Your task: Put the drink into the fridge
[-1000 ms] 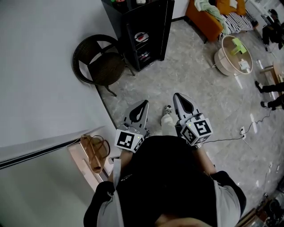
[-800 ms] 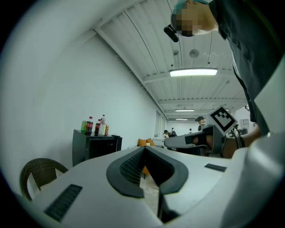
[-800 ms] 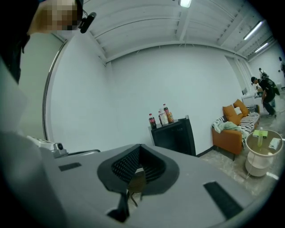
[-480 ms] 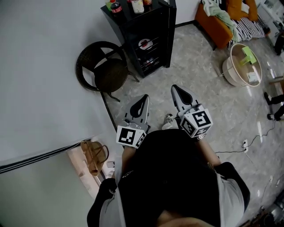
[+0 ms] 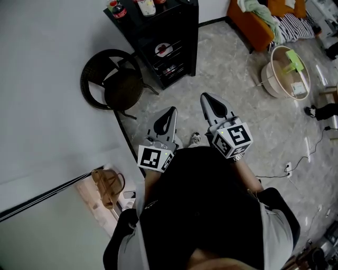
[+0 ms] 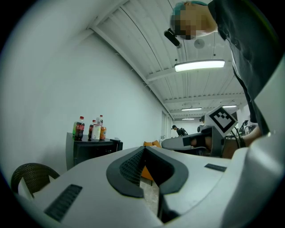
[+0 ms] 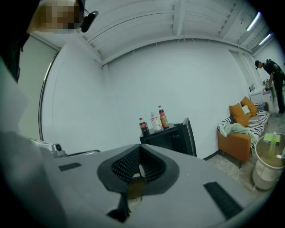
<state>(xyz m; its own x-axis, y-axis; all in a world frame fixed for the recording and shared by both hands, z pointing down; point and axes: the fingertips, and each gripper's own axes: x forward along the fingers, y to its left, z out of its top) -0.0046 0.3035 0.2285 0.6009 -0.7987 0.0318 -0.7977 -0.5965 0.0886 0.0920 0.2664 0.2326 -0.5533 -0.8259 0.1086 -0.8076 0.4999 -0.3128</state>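
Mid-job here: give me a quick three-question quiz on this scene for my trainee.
1. True or false: the left hand-held gripper holds a bottle.
2. The bottles stand on: A the black cabinet; B the floor; C the orange sofa.
3. Fill in: the right hand-held gripper has its jaws ___.
Key: 1 false; 2 A; 3 shut.

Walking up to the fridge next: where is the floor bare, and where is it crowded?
Bare floor runs between the chair and the round tub, up to the fridge. Its top is crowded with bottles, and the chair stands close beside it.
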